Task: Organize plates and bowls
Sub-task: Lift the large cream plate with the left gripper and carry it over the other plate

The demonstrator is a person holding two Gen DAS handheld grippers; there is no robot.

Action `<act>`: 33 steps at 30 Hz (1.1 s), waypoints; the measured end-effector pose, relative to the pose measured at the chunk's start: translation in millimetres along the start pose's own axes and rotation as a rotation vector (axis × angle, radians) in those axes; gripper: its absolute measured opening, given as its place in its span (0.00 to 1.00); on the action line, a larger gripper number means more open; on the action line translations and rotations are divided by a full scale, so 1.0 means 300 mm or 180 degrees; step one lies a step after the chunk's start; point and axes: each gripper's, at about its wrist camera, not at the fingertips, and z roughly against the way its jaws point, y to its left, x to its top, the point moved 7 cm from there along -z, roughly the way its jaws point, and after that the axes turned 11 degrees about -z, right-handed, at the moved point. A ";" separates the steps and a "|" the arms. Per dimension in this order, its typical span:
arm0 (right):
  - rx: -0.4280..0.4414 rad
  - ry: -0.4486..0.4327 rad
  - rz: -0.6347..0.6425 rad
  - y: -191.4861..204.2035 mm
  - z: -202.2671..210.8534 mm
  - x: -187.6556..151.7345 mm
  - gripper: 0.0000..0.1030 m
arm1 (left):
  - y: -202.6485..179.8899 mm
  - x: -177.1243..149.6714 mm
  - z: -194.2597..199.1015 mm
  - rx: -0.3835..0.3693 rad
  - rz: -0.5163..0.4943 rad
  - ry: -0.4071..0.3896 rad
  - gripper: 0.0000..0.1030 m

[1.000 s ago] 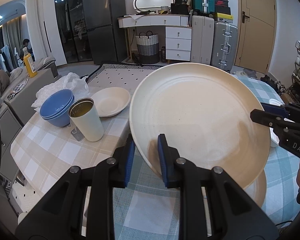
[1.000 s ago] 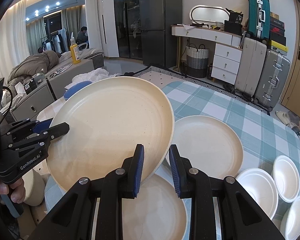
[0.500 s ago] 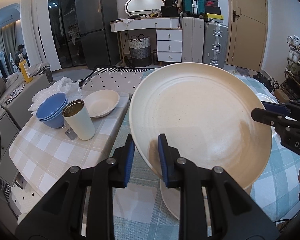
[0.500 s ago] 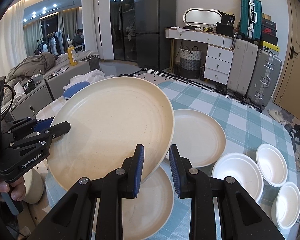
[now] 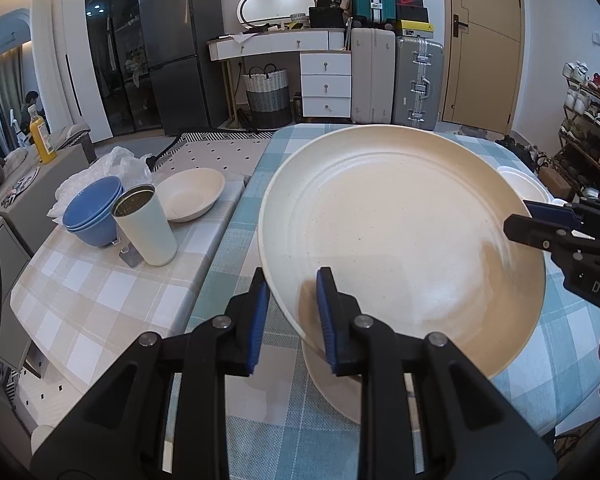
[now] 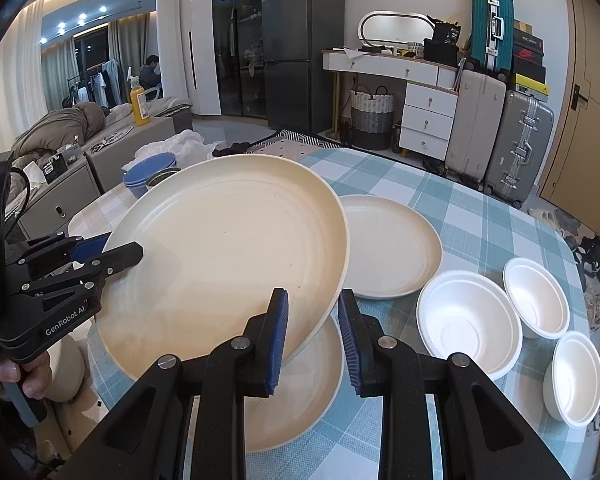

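Large cream plate point(image 6: 228, 256) held tilted above the tablecloth, left gripper point(image 5: 290, 316) and right gripper point(image 6: 312, 340) each clamped on opposite rim edges. Directly beneath lies a second cream plate point(image 6: 300, 400) near the table's front edge; a third point(image 6: 392, 248) sits beyond. Three white bowls point(image 6: 468, 320) line the right edge.
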 end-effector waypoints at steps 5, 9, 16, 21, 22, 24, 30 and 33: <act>-0.0043 0.0027 -0.0011 0.003 -0.006 -0.041 0.25 | -0.010 -0.044 -0.015 -0.0044 -0.0006 0.0031 0.20; -0.0051 0.0055 -0.0036 0.000 -0.014 -0.070 0.26 | -0.007 -0.076 -0.037 -0.0088 -0.0008 0.0065 0.20; -0.0083 0.0105 -0.0073 -0.008 -0.028 -0.112 0.26 | 0.003 -0.105 -0.078 -0.0089 -0.0074 0.0101 0.20; -0.0127 0.0146 -0.0083 -0.023 -0.047 -0.143 0.26 | -0.010 -0.128 -0.111 -0.0117 -0.0101 0.0146 0.20; -0.0132 0.0157 -0.0086 -0.027 -0.052 -0.149 0.26 | -0.009 -0.136 -0.118 -0.0123 -0.0110 0.0153 0.20; -0.0148 0.0177 -0.0092 -0.034 -0.062 -0.158 0.26 | -0.014 -0.146 -0.133 -0.0120 -0.0124 0.0166 0.20; -0.0216 0.0237 -0.0087 -0.041 -0.097 -0.191 0.26 | -0.035 -0.184 -0.175 -0.0106 -0.0183 0.0221 0.20; -0.0214 0.0269 -0.0104 -0.051 -0.112 -0.209 0.26 | -0.040 -0.198 -0.194 -0.0116 -0.0187 0.0249 0.20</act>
